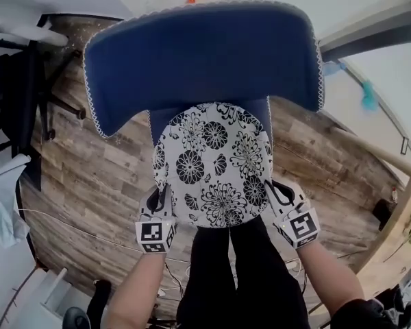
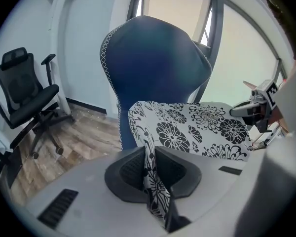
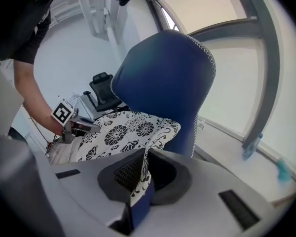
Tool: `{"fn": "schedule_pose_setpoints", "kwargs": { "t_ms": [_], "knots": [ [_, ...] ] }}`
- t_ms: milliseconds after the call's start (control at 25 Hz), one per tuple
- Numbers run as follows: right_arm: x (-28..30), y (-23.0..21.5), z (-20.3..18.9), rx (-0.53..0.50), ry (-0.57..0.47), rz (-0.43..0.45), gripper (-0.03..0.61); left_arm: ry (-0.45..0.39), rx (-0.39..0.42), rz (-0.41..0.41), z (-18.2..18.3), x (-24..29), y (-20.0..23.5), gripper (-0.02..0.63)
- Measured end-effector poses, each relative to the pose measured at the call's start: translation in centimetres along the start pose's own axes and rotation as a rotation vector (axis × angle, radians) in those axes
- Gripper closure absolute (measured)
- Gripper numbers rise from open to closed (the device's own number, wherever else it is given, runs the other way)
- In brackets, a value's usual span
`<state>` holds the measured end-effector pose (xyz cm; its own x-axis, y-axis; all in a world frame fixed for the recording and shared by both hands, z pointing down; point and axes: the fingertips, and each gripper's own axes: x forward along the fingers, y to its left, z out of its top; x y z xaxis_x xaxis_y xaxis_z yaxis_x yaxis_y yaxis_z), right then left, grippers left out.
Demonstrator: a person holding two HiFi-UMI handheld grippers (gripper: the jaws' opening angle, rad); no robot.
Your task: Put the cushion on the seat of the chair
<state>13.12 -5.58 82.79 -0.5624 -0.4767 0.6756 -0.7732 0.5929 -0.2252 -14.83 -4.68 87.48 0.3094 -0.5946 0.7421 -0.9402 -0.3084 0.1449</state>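
A round white cushion (image 1: 212,163) with black flowers lies flat over the seat of the blue chair (image 1: 205,53), in front of its tall backrest. My left gripper (image 1: 163,201) is shut on the cushion's near left edge. My right gripper (image 1: 277,192) is shut on its near right edge. In the left gripper view a fold of the cushion (image 2: 152,179) is pinched between the jaws, with the chair (image 2: 155,68) behind and the other gripper (image 2: 259,107) at the far edge. In the right gripper view the cushion edge (image 3: 140,174) is pinched too, beside the blue chair (image 3: 167,78).
Wooden floor (image 1: 103,184) surrounds the chair. A black office chair (image 2: 24,98) stands at the left by the white wall. Cables (image 1: 68,228) trail on the floor near my legs (image 1: 240,273). A window frame (image 3: 251,33) rises behind the backrest.
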Motion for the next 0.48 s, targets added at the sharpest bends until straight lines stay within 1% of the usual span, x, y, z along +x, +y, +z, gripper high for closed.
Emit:
{"fn": "schedule_pose_setpoints", "kwargs": {
  "t_ms": [120,240,280,360,440,480],
  "knots": [
    [0.9,-0.5,-0.9,-0.015,0.02,0.012,0.541,0.014,0.0,0.01,-0.6,1.2,0.8,0.583],
    [1.6,-1.6,-2.4,0.022,0.046,-0.003,0.542,0.027,-0.025,0.031,-1.8,2.2,2.0,0.583],
    [1.7,-2.1,-3.1,0.06,0.052,-0.012,0.541,0.024,-0.039,0.034,-2.1,2.4,2.3,0.583],
    [2.0,-3.1,-4.6,0.176,0.055,-0.026,0.541,0.019,-0.058,0.037,-2.7,2.8,3.0,0.581],
    [2.6,-3.5,-5.8,0.278,0.059,-0.027,0.541,0.021,-0.076,0.041,-3.2,3.3,3.9,0.545],
    [3.0,-3.6,-6.2,0.299,0.064,-0.028,0.541,0.025,-0.087,0.045,-3.4,3.5,4.3,0.524]
  ]
}}
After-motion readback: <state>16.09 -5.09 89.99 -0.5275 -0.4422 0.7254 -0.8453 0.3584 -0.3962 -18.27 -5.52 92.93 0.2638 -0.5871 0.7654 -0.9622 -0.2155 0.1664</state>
